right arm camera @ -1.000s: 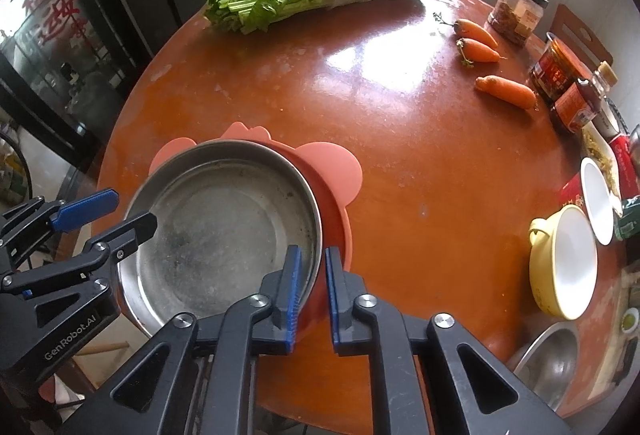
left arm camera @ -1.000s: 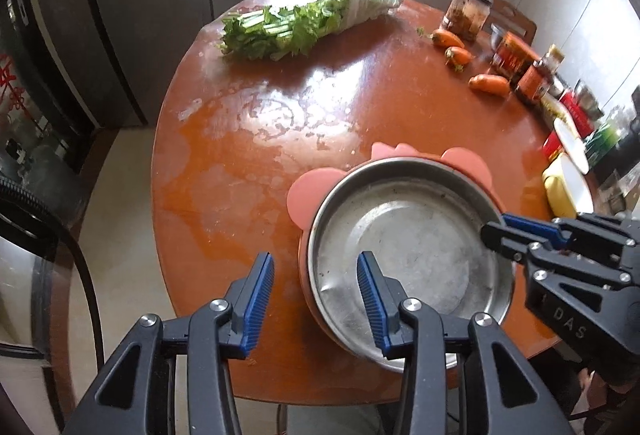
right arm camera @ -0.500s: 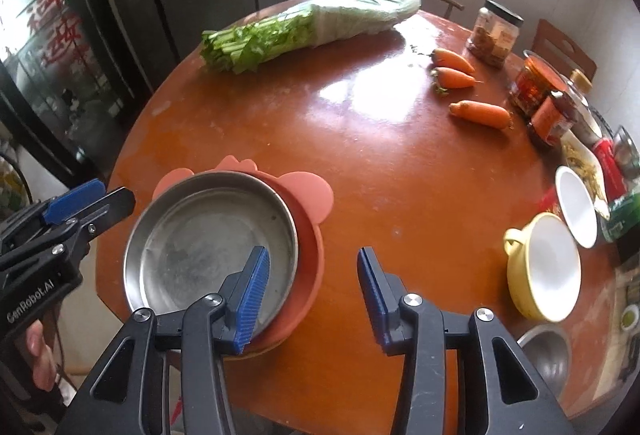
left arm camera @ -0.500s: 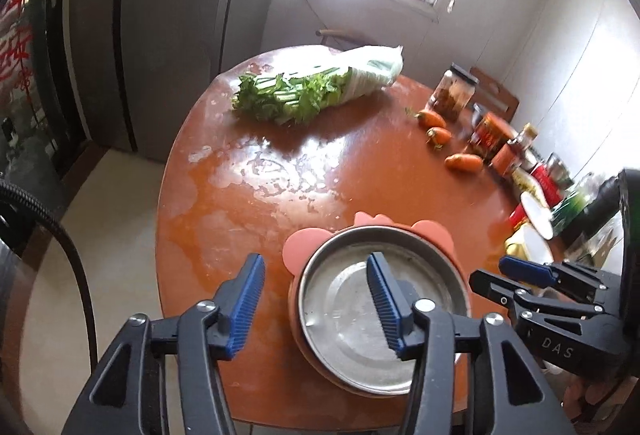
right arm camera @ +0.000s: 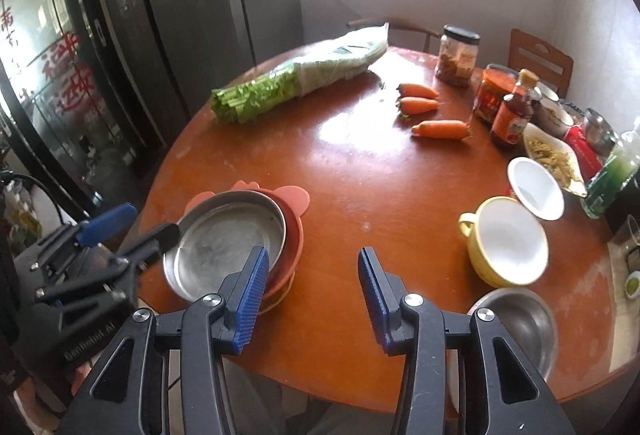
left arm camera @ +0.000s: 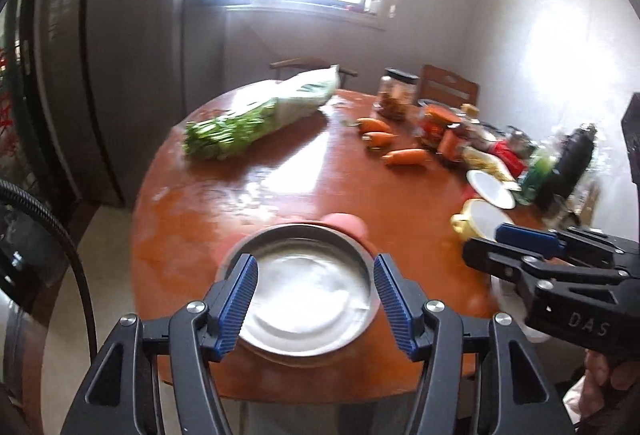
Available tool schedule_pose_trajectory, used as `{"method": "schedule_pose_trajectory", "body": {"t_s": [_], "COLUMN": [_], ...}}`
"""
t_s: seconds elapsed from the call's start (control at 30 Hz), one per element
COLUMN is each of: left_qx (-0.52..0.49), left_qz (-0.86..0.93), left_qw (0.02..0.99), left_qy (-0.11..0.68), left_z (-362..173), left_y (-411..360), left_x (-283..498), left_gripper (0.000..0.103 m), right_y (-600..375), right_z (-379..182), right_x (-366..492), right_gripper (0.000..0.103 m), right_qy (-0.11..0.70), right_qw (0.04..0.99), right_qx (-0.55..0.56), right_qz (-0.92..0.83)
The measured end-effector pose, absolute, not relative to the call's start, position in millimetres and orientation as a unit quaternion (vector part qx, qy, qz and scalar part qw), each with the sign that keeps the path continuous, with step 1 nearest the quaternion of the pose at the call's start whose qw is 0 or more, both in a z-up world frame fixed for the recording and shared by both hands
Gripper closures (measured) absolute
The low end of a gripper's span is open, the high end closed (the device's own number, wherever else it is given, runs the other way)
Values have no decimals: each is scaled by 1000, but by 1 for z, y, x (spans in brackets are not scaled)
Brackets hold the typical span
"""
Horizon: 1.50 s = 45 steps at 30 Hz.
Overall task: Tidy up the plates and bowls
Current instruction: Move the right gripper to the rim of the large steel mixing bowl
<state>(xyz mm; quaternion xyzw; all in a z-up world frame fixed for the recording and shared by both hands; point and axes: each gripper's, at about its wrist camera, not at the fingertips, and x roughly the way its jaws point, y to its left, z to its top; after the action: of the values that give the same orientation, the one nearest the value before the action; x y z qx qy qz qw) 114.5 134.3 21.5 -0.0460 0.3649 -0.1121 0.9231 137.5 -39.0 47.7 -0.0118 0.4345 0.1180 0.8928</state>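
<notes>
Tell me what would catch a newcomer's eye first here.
Probably the steel pan stacked on a pink plate at the round table's near edge, in front of both claws. Next, the bagged greens at the far side, and three carrots beside jars on the right.

The left gripper point(left arm camera: 314, 299) points forward and down with its jaws opening, and nothing sits between its blue-padded fingers point(left arm camera: 240, 299). The right gripper point(right arm camera: 310, 293) is tilted down too, jaws apart and empty. A hand point(left arm camera: 608, 375) holds the right gripper's body from below.
</notes>
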Motion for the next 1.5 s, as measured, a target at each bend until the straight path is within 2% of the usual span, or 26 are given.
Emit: {"method": "schedule_pose_trajectory", "body": {"t_s": [0.27, 0.6, 0.83, 0.97, 1.07, 1.3, 1.5], "left_qx": [-28, -42, -7, -3, 8, 44, -8], "left_qz": [-163, -207, -211, -222, -228, -202, -249], "left_qw": [922, 903, 907, 909, 912, 920, 884], "left_qy": [351, 375, 365, 352, 340, 333, 395], "left_z": [23, -2, -7, -6, -3, -4, -23], "left_y": [72, 24, -11, -29, -43, -70, -77], "left_x": [89, 87, 85, 82, 79, 78, 96], "left_gripper": [43, 43, 43, 32, 30, 17, 17], "right_y": [-87, -137, -175, -193, -206, -231, -248], "right_z": [62, 55, 43, 36, 32, 21, 15], "right_x": [103, 63, 42, 34, 29, 27, 28], "right_gripper": [51, 51, 51, 51, 51, 51, 51], "right_qy": [408, 392, 397, 403, 409, 419, 422], "right_qw": [908, 918, 914, 911, 907, 901, 898], "right_qx": [30, 53, 83, 88, 94, 105, 118], "right_qz": [93, 34, 1, -21, -33, -46, -46]}}
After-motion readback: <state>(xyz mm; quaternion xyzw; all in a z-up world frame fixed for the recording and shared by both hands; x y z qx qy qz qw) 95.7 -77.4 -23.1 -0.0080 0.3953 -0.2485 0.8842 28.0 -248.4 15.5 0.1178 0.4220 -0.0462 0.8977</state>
